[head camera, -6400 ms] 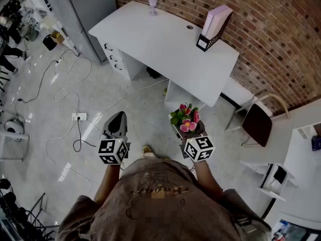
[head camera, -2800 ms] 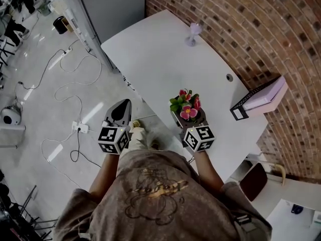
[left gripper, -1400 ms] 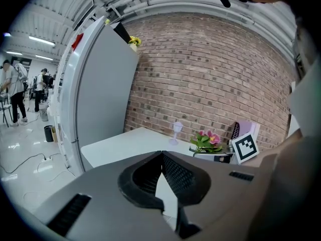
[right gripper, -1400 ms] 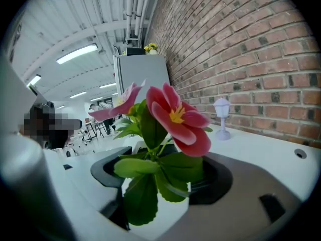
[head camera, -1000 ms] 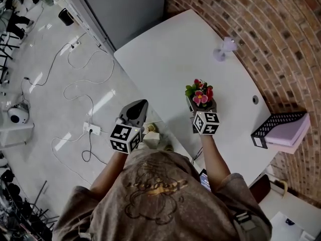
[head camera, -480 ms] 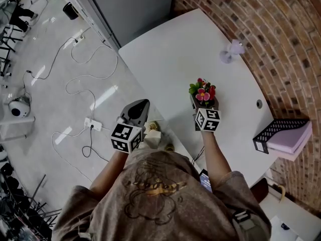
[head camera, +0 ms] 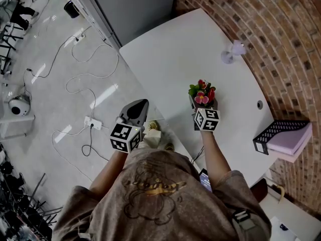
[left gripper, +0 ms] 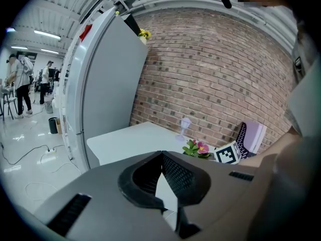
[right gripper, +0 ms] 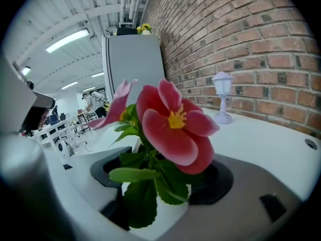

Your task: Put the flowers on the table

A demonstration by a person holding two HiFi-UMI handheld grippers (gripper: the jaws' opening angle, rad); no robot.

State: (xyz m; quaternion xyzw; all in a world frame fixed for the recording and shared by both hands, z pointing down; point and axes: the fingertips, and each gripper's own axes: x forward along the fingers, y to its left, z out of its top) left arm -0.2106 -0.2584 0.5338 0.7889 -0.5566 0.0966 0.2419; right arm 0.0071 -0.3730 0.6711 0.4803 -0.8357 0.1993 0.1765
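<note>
Gripping small potted plant with pink-red flowers (head camera: 201,92) in right gripper (head camera: 203,106), low over white table (head camera: 170,54). Left gripper (head camera: 139,107) idling closed, empty. Advising: lowering upright, seating base flat before opening.

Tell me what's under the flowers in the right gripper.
The white table lies below the flowers. Leaves and the right gripper cover their base, so contact is unseen.
</note>
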